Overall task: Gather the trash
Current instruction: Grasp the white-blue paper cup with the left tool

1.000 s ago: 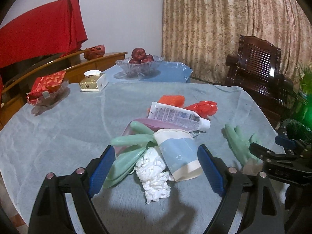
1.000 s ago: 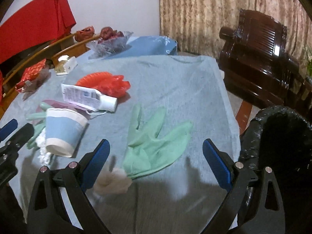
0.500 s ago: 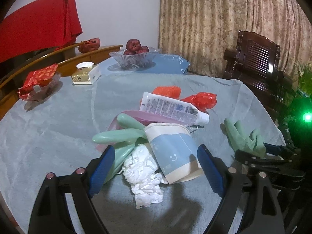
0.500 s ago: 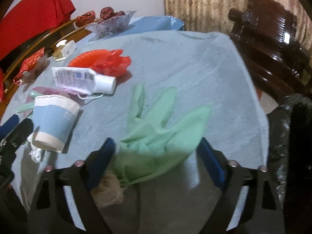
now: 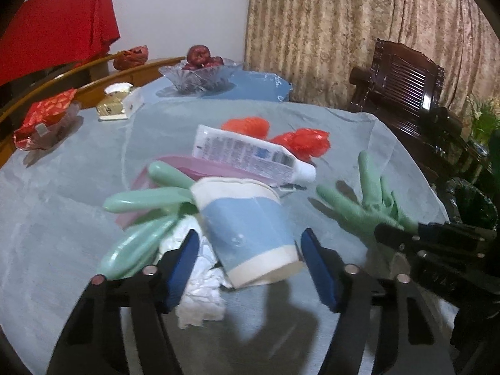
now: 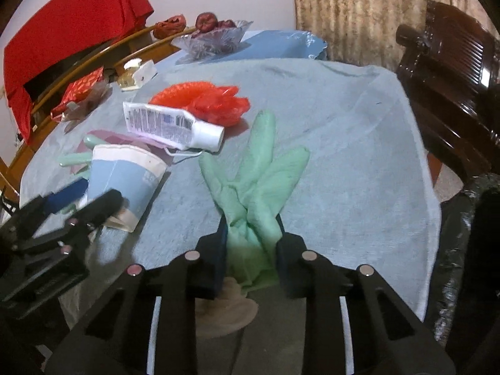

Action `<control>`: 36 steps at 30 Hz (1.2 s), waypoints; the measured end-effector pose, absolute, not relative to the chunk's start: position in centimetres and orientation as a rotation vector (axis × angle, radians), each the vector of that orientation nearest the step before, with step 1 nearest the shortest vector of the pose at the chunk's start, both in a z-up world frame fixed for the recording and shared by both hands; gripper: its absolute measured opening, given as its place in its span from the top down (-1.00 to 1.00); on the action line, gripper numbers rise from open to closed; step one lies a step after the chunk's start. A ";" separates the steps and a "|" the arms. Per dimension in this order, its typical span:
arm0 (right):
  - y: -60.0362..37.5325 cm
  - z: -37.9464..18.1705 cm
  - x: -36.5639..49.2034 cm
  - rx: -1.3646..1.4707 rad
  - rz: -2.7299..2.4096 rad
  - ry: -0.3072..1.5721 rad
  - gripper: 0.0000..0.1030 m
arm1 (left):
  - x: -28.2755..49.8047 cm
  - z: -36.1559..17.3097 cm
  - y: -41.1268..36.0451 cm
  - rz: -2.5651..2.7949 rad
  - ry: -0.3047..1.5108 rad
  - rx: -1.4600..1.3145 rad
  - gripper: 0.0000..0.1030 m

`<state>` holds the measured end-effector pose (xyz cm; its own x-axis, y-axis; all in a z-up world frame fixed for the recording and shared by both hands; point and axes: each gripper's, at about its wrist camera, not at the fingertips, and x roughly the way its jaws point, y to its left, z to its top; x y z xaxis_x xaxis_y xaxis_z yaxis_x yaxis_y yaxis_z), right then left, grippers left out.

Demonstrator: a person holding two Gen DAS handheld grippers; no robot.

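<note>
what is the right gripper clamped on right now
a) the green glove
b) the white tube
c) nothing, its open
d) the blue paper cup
a: in the right wrist view the right gripper has its jaws closed in on the wrist end of the green glove, while the blue paper cup and the white tube lie apart to its left.

You see a matt rubber glove (image 6: 259, 184), a smooth paper cup (image 5: 250, 231), a glossy plastic tube (image 5: 247, 154), crumpled tissue (image 5: 200, 293), and rough cloth over the worktop (image 6: 343, 131).
</note>
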<state>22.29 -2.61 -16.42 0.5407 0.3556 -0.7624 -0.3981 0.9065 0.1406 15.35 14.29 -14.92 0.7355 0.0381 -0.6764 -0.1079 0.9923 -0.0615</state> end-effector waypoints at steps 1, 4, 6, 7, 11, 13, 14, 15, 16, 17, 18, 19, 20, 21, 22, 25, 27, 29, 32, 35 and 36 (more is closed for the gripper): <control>-2.8 -16.3 22.3 -0.047 0.445 0.893 0.51 | 15.4 -15.1 13.9 0.072 0.747 -0.098 -0.16; -3.6 -16.1 22.3 -0.035 0.434 0.888 0.51 | 15.5 -15.3 13.0 0.060 0.747 -0.088 -0.13; -4.1 -15.9 22.3 -0.027 0.424 0.882 0.51 | 15.5 -15.2 12.6 0.056 0.746 -0.085 -0.12; -4.2 -15.9 22.3 -0.026 0.421 0.881 0.51 | 15.6 -15.0 12.5 0.055 0.745 -0.085 -0.11; -4.8 -15.3 22.2 -0.030 0.410 0.860 0.51 | 15.2 -14.3 11.4 0.023 0.725 -0.076 -0.07; -5.0 -15.0 22.1 -0.025 0.407 0.851 0.51 | 15.1 -14.1 10.8 0.006 0.715 -0.063 -0.05; -5.2 -14.8 22.0 -0.022 0.405 0.848 0.52 | 15.1 -14.1 10.5 -0.001 0.716 -0.060 -0.03; -5.4 -14.6 22.0 -0.018 0.402 0.843 0.52 | 15.2 -14.1 10.3 -0.002 0.716 -0.058 -0.01; -5.6 -14.4 21.9 -0.016 0.400 0.838 0.52 | 15.2 -14.0 10.2 -0.004 0.713 -0.057 0.02; -5.8 -14.2 21.7 -0.014 0.398 0.833 0.52 | 15.2 -14.0 10.1 -0.004 0.709 -0.058 0.04; -6.0 -14.0 21.7 -0.013 0.397 0.829 0.51 | 15.2 -13.9 10.0 -0.005 0.707 -0.057 0.05; -6.1 -13.8 21.5 -0.012 0.396 0.824 0.51 | 15.1 -13.7 9.9 -0.009 0.701 -0.054 0.07; -6.3 -13.7 21.4 -0.011 0.395 0.820 0.51 | 15.0 -13.6 9.7 -0.013 0.695 -0.052 0.09; -6.5 -13.5 21.3 -0.011 0.396 0.816 0.51 | 14.9 -13.4 9.5 -0.016 0.689 -0.048 0.10; -6.5 -13.4 21.2 -0.013 0.395 0.815 0.52 | 14.8 -13.3 9.4 -0.018 0.685 -0.046 0.12; -6.8 -13.3 20.8 -0.015 0.393 0.815 0.52 | 14.3 -12.9 8.7 -0.033 0.669 -0.030 0.16; -7.0 -13.4 20.5 -0.015 0.390 0.819 0.51 | 13.9 -13.0 7.9 -0.038 0.667 0.008 0.18; -7.0 -13.5 20.3 -0.016 0.387 0.823 0.52 | 13.4 -13.3 6.8 -0.061 0.670 0.035 0.19; -7.3 -13.4 20.0 -0.015 0.380 0.825 0.52 | 12.8 -13.6 5.7 -0.078 0.663 0.070 0.23; -7.8 -13.1 19.8 -0.015 0.374 0.818 0.52 | 12.5 -13.5 5.1 -0.092 0.648 0.086 0.27; -7.9 -12.9 19.8 -0.013 0.372 0.815 0.52 | 12.4 -13.3 5.0 -0.097 0.644 0.085 0.29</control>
